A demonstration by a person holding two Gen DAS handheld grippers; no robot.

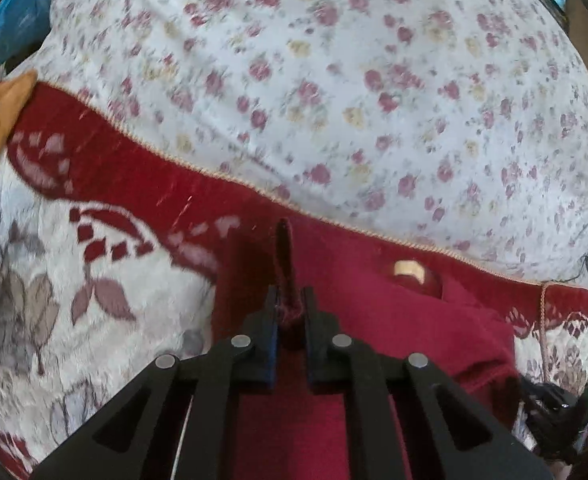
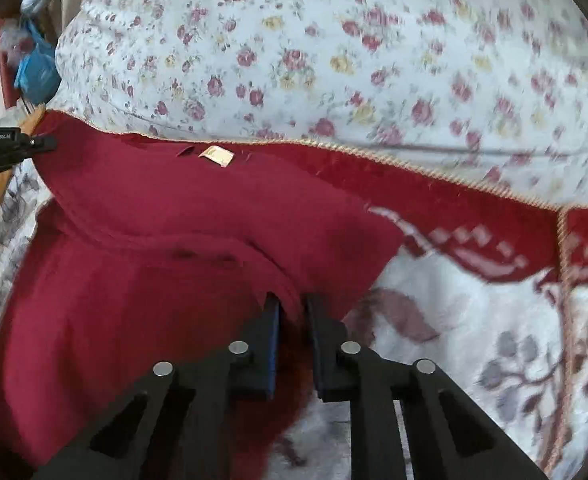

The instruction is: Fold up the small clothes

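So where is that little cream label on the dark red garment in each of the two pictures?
Left wrist view: the small cream fabric label sits right of centre, low, just beyond the left tongs.
Right wrist view: the label lies upper left of centre, near the dark red knitted garment's far edge.
Shared landmark: the braided cream cord edging of the red blanket, just beyond the label.

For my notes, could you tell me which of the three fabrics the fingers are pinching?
The plain dark red garment, with the cream neck label, not the red-and-cream patterned blanket or the floral sheet.
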